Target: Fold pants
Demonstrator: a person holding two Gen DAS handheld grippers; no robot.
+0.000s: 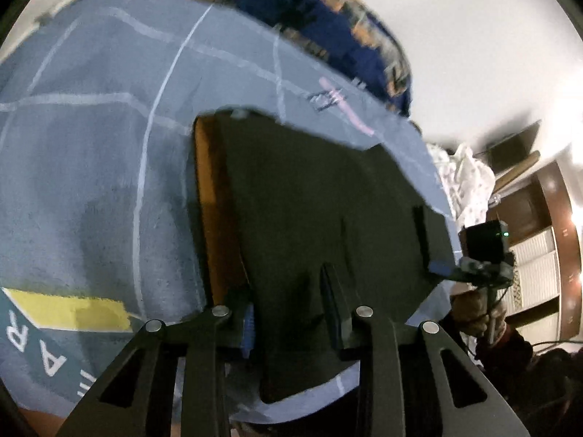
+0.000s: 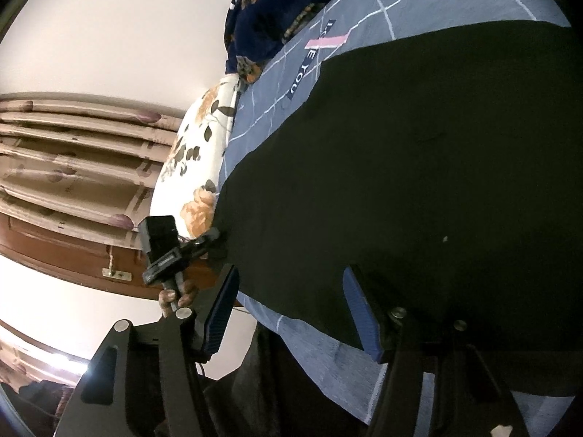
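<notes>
The black pants (image 1: 328,200) lie on a blue-grey bedsheet with white grid lines (image 1: 91,138). In the left wrist view my left gripper (image 1: 288,324) has its fingers apart with the pants' near edge between them; a lifted flap shows an orange-brown inner side (image 1: 211,200). In the right wrist view the pants (image 2: 419,167) fill the right side. My right gripper (image 2: 291,313) is open, its blue-padded fingers (image 2: 220,313) straddling the pants' near edge. The left gripper (image 2: 204,244) shows there at the pants' corner, and the right gripper (image 1: 442,267) shows in the left view at the pants' far corner.
A dark blue floral blanket (image 2: 266,11) lies at the head of the bed, with a white floral pillow (image 2: 196,160) beside it. Curtains (image 2: 73,153), white walls and wooden furniture (image 1: 546,240) surround the bed. A yellow patch and lettering (image 1: 73,313) mark the sheet.
</notes>
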